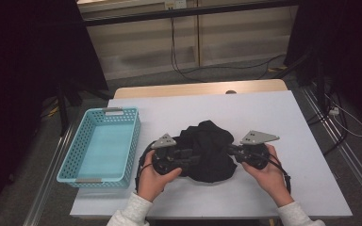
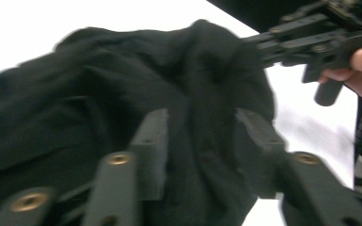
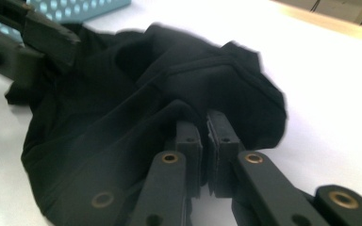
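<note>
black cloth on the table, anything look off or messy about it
The black cloth lies crumpled in a heap on the white table, not flat or folded. The blue basket beside it sits square and empty. Nothing looks spilled or damaged.

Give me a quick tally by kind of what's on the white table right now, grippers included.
Black cloth: 1
Turquoise basket: 1
Grippers: 2, the left gripper and the right gripper
Total: 4
</note>
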